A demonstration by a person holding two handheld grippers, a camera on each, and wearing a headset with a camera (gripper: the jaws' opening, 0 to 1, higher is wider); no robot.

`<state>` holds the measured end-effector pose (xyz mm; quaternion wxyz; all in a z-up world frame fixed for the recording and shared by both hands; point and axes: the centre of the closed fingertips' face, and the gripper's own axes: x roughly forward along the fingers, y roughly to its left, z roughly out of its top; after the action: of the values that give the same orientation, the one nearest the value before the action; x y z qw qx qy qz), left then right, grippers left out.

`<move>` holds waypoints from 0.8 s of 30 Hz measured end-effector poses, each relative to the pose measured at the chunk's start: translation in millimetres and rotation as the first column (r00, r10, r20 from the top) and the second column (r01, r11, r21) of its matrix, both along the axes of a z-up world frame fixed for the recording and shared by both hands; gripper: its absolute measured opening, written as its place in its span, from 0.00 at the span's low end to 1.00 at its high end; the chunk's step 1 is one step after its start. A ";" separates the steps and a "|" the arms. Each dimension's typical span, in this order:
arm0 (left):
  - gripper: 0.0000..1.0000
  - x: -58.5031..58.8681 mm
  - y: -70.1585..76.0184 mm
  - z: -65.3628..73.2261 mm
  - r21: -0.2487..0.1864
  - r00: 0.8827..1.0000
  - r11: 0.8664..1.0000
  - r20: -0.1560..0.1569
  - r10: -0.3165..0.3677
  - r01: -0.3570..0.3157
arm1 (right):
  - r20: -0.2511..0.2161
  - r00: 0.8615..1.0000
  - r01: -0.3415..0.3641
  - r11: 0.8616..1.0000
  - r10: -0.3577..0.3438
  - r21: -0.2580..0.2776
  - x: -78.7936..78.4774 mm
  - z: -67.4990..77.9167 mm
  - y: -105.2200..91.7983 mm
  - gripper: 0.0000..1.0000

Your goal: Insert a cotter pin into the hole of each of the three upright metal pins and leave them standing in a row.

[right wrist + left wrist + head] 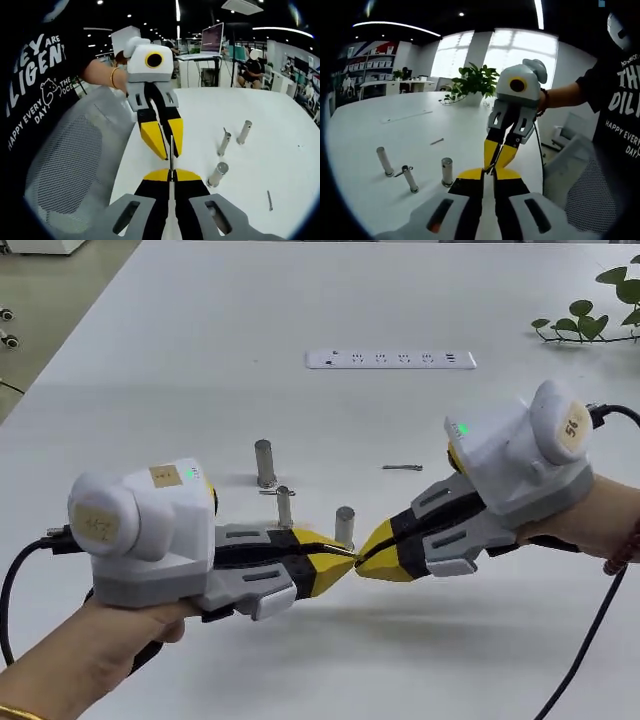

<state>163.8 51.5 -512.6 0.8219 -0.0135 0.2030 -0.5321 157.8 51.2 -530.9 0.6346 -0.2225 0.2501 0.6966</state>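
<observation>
Three upright metal pins stand on the white table: the far pin (264,462), the middle pin (285,506) with a cotter pin (275,491) through its top, and the near pin (345,526). A loose cotter pin (402,468) lies flat further right. My two grippers meet tip to tip above the table in front of the near pin. My right gripper (171,174) is shut on a thin cotter pin (171,162). That pin reaches between the slightly parted jaws of my left gripper (169,154), which is open.
A white power strip (390,360) lies at the back of the table (150,390), and a leafy plant (590,320) sits at the far right. Behind the left gripper is a mesh chair (65,165), next to the person's dark shirt.
</observation>
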 end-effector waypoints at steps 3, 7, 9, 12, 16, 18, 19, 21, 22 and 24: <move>0.06 1.4 2.0 -2.0 0.010 1.000 1.000 0.013 0.011 -0.011 | 0.019 1.000 0.011 1.000 -0.010 -0.017 4.0 -1.6 -2.3 0.00; 0.08 4.4 3.5 -3.2 0.001 0.999 0.999 0.010 0.040 -0.040 | 0.053 0.998 0.031 0.998 -0.028 -0.056 11.2 -6.1 -7.6 0.00; 0.11 5.4 4.0 -5.9 0.013 0.999 0.999 0.016 0.051 -0.052 | 0.068 0.997 0.049 0.996 -0.044 -0.077 15.5 -9.1 -10.8 0.00; 0.12 8.6 4.4 -8.7 0.033 0.997 0.997 0.036 0.073 -0.074 | 0.087 0.994 0.071 0.991 -0.062 -0.109 21.1 -14.2 -15.8 0.00; 0.14 16.1 6.8 -14.4 0.074 0.992 0.991 0.065 0.110 -0.114 | 0.102 0.992 0.089 0.987 -0.075 -0.138 26.5 -18.8 -21.2 0.00; 0.15 19.2 7.8 -17.0 0.090 0.989 0.987 0.078 0.129 -0.136 | 0.108 0.991 0.097 0.983 -0.081 -0.153 29.1 -21.2 -24.4 0.00; 0.15 20.2 8.4 -18.7 0.103 0.987 0.984 0.084 0.136 -0.145 | 0.110 0.990 0.100 0.982 -0.083 -0.160 30.3 -22.2 -25.8 0.00; 0.16 24.2 10.3 -23.5 0.135 0.981 0.975 0.101 0.163 -0.176 | 0.118 0.989 0.110 0.978 -0.090 -0.177 33.7 -24.8 -29.2 0.00; 0.16 25.3 10.2 -24.8 0.140 0.980 0.973 0.102 0.170 -0.183 | 0.121 0.988 0.115 0.974 -0.092 -0.194 36.0 -27.3 -32.2 0.00; 0.17 28.7 11.0 -27.4 0.153 0.976 0.967 0.114 0.188 -0.204 | 0.134 0.986 0.125 0.968 -0.098 -0.215 40.4 -29.9 -36.4 0.00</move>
<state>192.5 62.5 -540.0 0.8777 0.0602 0.2030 -0.4299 198.2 14.8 -560.8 0.6580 -0.3199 0.2996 0.6123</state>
